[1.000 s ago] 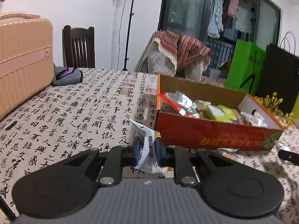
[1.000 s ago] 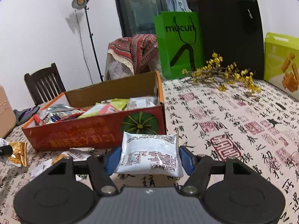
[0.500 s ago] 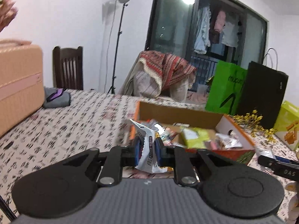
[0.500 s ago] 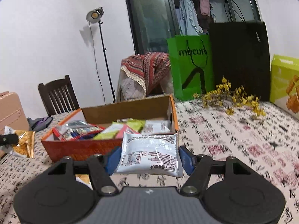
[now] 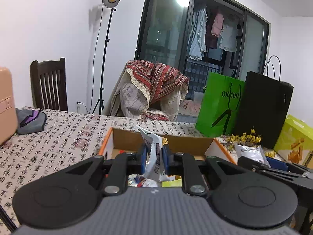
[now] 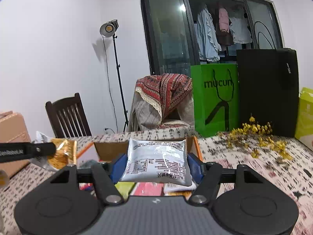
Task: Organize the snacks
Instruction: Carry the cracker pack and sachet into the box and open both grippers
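Observation:
My left gripper is shut on a white and gold snack packet, held edge-on above the near part of the cardboard snack box. My right gripper is shut on a flat silver snack packet, held above the same box, whose inside holds several snacks. The left gripper and its gold packet show at the left of the right wrist view. The right gripper with the silver packet shows at the right of the left wrist view.
A green paper bag and a black bag stand behind the box, with yellow flowers on the patterned tablecloth. A yellow-green carton is at the right. A grey pouch and a pink case lie at the left.
Both grippers have risen and moved forward over the box, each still holding its packet. The box now lies directly under them and the two grippers are closer together.

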Tool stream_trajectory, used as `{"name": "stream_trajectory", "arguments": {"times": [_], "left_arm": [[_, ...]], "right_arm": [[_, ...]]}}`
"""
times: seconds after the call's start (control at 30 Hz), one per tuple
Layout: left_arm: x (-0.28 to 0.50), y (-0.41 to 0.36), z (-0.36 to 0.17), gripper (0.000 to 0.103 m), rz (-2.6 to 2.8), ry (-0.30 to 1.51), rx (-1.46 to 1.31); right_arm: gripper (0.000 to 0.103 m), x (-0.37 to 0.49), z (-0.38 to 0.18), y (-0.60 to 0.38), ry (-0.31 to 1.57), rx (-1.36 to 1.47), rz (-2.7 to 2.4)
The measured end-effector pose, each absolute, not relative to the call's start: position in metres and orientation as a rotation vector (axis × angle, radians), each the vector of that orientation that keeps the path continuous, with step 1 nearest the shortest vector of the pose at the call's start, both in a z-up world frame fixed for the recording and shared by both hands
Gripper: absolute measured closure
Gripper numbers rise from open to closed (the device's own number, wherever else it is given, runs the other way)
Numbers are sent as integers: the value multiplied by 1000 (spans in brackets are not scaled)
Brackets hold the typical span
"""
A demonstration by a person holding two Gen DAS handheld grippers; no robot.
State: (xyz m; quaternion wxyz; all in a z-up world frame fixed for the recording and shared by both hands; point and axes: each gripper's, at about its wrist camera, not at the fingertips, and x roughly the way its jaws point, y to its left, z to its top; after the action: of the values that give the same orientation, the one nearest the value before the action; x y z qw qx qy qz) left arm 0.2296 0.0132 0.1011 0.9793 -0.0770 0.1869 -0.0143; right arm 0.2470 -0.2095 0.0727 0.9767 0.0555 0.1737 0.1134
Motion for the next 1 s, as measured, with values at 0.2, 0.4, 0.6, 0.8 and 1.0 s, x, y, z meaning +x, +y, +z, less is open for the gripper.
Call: {"name": "stream_trajectory", "arguments": {"times": [0.2,0.4,0.6,0.8,1.0], "left_arm": [[263,6,100,86,-15,380,-181],[292,5,93,86,8,380,-198],[306,10,78,86,24,381,-203],[310,15,62,86,55,372,-170],[315,16,54,85,56,390,-152]], "right_arm": [[36,281,73,-199,362,106,224],[37,311,62,-192,386,111,215],[37,324,47,-196,391,116,216],[37,328,30,-196,377,77,233],[36,329,24,-195,384,55,234]]}}
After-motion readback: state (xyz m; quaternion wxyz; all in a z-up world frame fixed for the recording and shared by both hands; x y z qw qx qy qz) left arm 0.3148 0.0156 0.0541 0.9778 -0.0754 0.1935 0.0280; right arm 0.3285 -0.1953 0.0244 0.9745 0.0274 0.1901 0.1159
